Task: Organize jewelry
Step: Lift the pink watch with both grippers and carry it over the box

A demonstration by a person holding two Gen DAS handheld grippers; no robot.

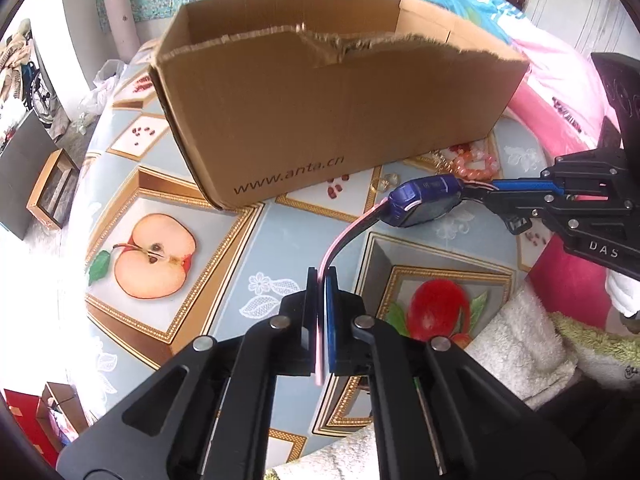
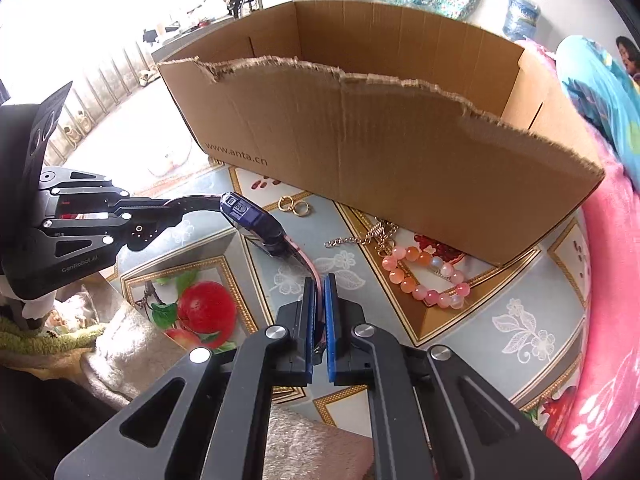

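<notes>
Both grippers, left (image 1: pixel 321 280) and right (image 2: pixel 319 286), clamp one watch (image 2: pixel 256 220) by its straps. One bead bracelet (image 2: pixel 424 280), two gold rings (image 2: pixel 294 205) and one chain (image 2: pixel 360 238) lie along the box (image 2: pixel 380 152).

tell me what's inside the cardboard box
Only bare brown inner walls of the cardboard box show. Its torn front wall hides the floor, so anything lying inside cannot be seen.

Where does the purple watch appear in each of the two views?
Left wrist view: the watch is right of centre, below the box's right end.
Right wrist view: the watch is left of centre, below the box's left end.
Shared landmark: the cardboard box printed with www.anta.cn.
</notes>
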